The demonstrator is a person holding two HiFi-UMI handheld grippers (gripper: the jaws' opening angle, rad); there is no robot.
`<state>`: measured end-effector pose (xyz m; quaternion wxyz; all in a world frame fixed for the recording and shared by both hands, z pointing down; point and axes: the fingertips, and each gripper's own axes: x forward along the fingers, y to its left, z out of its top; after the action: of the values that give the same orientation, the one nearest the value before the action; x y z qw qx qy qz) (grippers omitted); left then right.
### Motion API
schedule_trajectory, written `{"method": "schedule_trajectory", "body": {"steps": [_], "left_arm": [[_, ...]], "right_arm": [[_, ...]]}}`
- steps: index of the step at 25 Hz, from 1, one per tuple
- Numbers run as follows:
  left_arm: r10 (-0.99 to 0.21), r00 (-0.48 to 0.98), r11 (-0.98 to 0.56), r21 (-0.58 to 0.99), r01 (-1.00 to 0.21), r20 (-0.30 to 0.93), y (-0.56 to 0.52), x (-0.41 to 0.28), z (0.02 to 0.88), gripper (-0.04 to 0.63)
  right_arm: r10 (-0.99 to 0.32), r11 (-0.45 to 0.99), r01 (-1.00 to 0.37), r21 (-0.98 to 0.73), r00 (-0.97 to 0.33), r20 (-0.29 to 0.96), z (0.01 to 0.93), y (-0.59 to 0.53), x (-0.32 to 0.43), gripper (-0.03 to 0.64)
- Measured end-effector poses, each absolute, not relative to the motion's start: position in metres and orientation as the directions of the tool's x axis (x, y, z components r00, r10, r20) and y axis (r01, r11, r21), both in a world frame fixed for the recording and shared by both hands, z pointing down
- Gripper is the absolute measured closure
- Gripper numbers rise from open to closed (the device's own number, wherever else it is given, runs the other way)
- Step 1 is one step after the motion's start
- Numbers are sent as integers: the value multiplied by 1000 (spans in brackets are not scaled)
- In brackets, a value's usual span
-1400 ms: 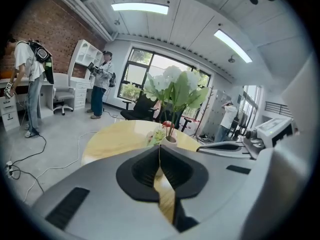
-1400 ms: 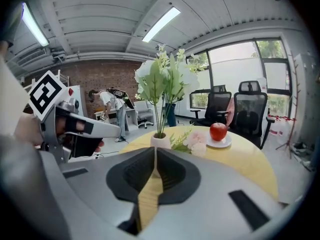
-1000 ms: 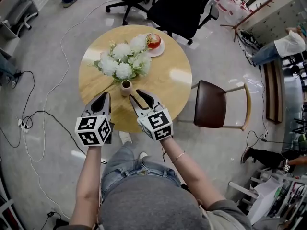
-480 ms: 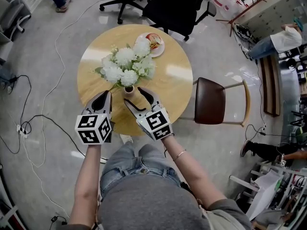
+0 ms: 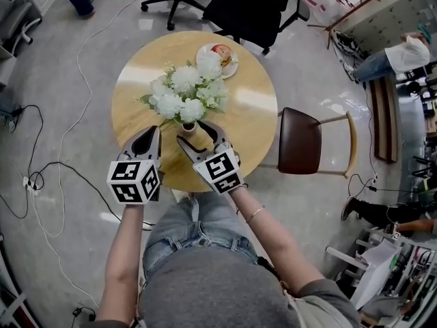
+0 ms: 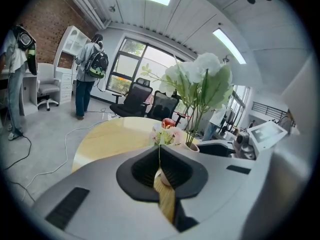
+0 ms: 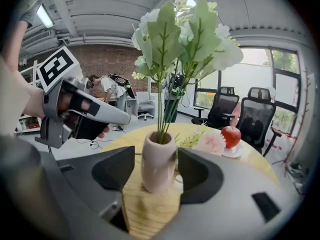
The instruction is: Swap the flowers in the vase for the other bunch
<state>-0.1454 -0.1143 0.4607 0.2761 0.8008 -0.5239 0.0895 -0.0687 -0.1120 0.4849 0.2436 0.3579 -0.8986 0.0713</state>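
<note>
While the right gripper (image 7: 157, 168) has just been opening wide, the pink vase (image 7: 158, 151) stands between its jaws on the round table (image 5: 136, 104), not squeezed. The left gripper (image 6: 160, 156) is closed tight and holds nothing. A bump could tip the vase, because the white flowers (image 7: 185, 34) look tall and top-heavy.

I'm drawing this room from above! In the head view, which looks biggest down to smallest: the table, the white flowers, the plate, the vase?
1. table
2. white flowers
3. plate
4. vase, seen from above and partly hidden under the flowers
</note>
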Motion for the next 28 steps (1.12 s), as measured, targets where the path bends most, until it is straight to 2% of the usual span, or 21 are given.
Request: {"method": "schedule_trajectory", "body": {"steps": [15,18,21,28], "left_arm": [[-742,548,-422,365,-829,386,-119,-119,443,570],[-720,579,-455,370,-810,382,-121,-107,438,479],[-697,601,-491,349,-798,391,-124,-94,434,420],[-665,614,-548,281,-788,424,-140,-66,425,403]], "right_arm": [[-612,738,-672,64,-625,484,491,-123,-72,374],[-609,738,-673,53,-629,484,492,-122,-73,377],[-609,737,-674,51,-630,482,493,-120,-74,379],[-607,741,-669,55,-633,480,491,-120,-72,379]]}}
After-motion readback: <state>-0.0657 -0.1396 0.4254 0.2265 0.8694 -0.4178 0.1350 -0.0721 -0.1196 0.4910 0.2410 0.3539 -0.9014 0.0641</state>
